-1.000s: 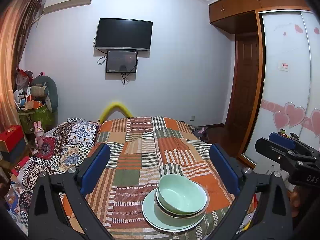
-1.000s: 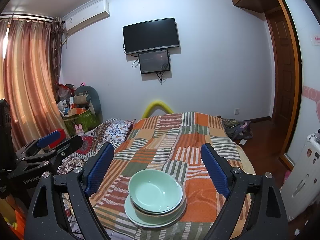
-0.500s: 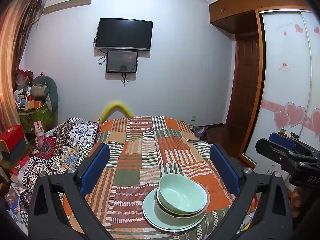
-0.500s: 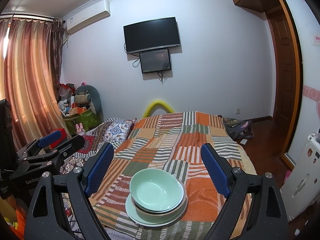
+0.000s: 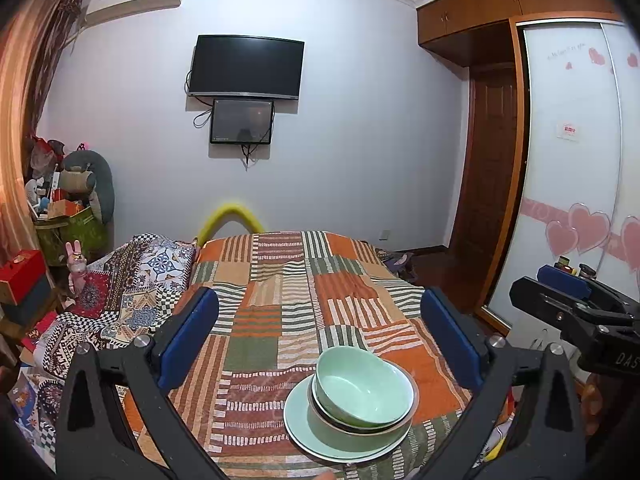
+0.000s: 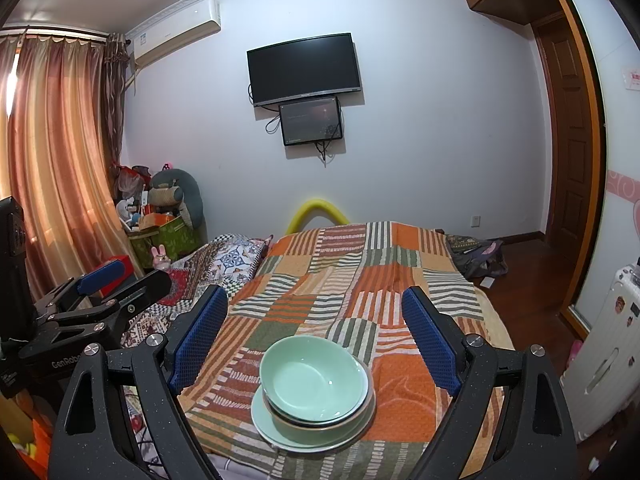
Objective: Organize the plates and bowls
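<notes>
A pale green bowl (image 5: pixel 362 390) sits nested in a brown-rimmed bowl (image 5: pixel 332 424) on a pale green plate (image 5: pixel 298 420), stacked near the front edge of the striped patchwork bedspread (image 5: pixel 280 300). The same bowl (image 6: pixel 314 376) and plate (image 6: pixel 264 424) show in the right wrist view. My left gripper (image 5: pixel 320 336) is open and empty, held above and behind the stack. My right gripper (image 6: pixel 316 332) is open and empty too, also above the stack. Each gripper shows at the edge of the other's view.
A patterned quilt (image 5: pixel 132 280) lies on the bed's left. Boxes and stuffed toys (image 5: pixel 68 208) crowd the left corner by the curtain (image 6: pixel 52 168). A wardrobe with sliding doors (image 5: pixel 568 168) and a door stand right. A white suitcase (image 6: pixel 608 348) stands at the right.
Both grippers have barely shifted; the stack sits almost in the same place in each view. Nothing was taken hold of or let go.
</notes>
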Available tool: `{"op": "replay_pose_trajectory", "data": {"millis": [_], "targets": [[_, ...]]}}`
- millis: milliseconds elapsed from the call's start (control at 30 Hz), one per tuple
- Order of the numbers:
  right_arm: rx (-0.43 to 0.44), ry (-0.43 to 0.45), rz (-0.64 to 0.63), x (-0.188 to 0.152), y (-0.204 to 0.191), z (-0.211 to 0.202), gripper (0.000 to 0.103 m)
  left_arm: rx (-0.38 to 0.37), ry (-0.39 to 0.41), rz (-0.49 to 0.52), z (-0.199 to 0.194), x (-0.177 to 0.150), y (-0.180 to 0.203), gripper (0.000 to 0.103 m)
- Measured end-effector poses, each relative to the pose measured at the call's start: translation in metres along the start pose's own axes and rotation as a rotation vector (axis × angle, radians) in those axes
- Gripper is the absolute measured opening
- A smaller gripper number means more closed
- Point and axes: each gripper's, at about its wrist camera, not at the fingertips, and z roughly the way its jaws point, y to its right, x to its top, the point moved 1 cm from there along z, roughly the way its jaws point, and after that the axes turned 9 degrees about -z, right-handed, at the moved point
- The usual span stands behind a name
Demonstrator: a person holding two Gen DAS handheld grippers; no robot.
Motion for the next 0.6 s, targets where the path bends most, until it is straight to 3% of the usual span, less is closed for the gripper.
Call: {"op": "replay_pose_trajectory", "data": {"millis": [167,600], "targets": [[-0.006,0.010,-0.001,0.0008,0.0002,-0.0012,0.098,0.001,0.005,-0.003,-0.0011,0.0007,-0.0011,0.103],[-0.022,0.019,-0.005,0.0003,-0.0001,-0.0013,0.102,-0.015,0.000,0.019,-0.0002,0.0005,0.0027,0.103]]}}
